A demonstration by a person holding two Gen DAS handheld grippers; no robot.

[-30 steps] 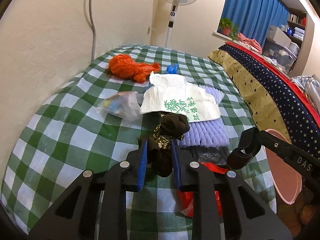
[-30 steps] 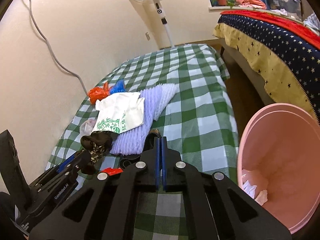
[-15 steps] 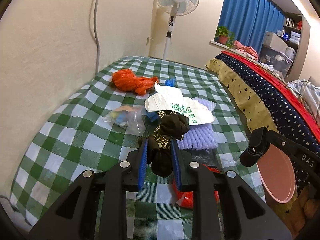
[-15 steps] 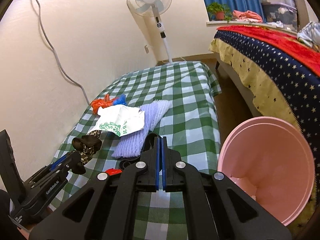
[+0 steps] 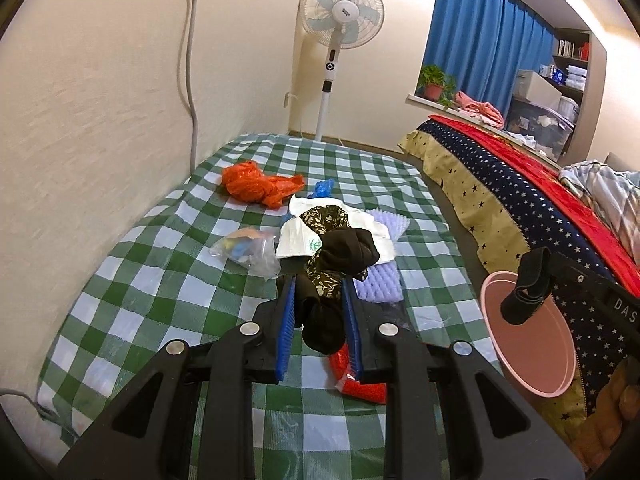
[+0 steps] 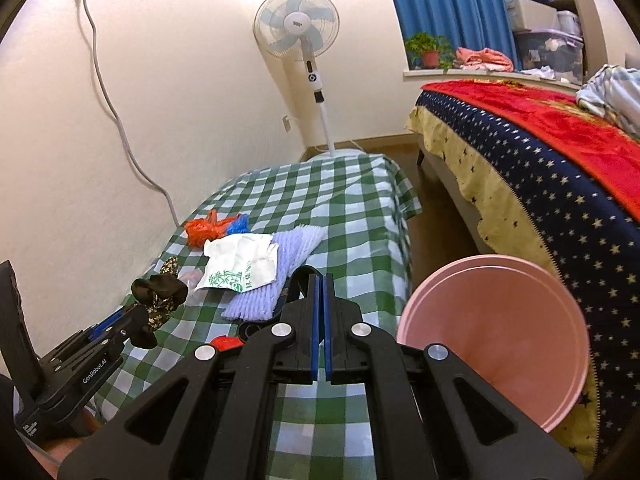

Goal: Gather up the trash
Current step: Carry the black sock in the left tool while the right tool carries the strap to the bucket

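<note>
Jaws of the left gripper clamp a dark patterned rag, tilted down over the bench, while the right gripper beside it pinches a black strap above the pink bin.

Your left gripper clamped a dark floral-patterned rag above the green checked counter. Beyond it lay an orange plastic bag, a white paper bag and purple foam netting. A pink bin stood at the right.
</note>
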